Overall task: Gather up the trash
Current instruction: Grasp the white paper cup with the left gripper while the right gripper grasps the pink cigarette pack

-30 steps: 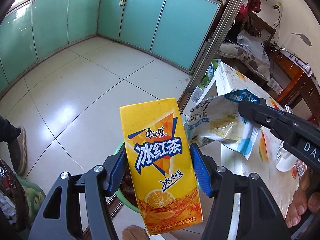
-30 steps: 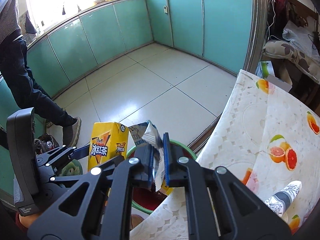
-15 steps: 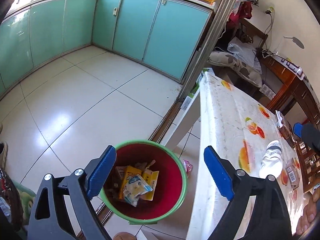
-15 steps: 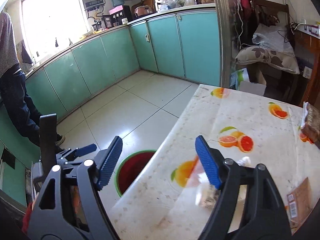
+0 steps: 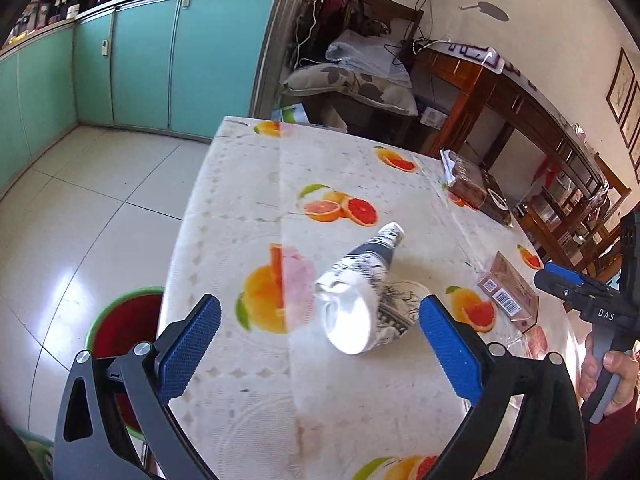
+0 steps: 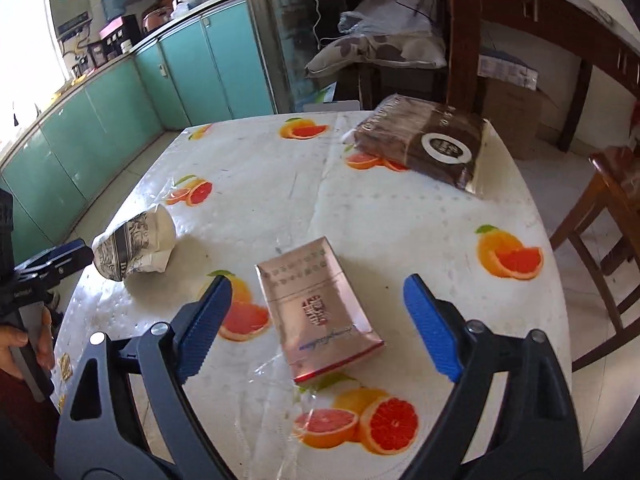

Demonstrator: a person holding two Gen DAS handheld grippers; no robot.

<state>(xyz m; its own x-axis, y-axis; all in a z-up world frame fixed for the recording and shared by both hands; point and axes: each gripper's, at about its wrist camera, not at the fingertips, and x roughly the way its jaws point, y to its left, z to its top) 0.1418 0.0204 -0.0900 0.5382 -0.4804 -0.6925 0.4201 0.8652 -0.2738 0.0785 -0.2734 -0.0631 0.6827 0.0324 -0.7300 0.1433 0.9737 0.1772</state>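
Both jaw pairs are standing wide open, holding nothing. Left gripper (image 5: 318, 350) is pointing at the crushed cup (image 5: 360, 298), which is lying on its side near the table's left edge, squarely between and just ahead of the blue pads (image 5: 188, 350). Cup's long axis is running away from the jaws and slightly rightward, with the flattened mouth nearest. Judgement: left gripper is the nearer one for the cup; a straight advance should be putting the pads across its narrow width.

Right gripper (image 6: 316, 326) is hovering over the pink packet (image 6: 318, 306), which is lying flat near the front edge, long axis running roughly away from the jaws and tilted a little left. Cup (image 6: 134, 246) is sitting well to the left in this view.

Brown package (image 6: 420, 142) is resting at the far right corner. Table (image 5: 248, 168) is wearing a fruit-print cloth. Bin (image 5: 120, 322), red inside with a green rim, is standing on the tiled floor just beside the left edge. Teal cabinets (image 5: 192, 60) are lining the far wall; wooden furniture is standing to the right.
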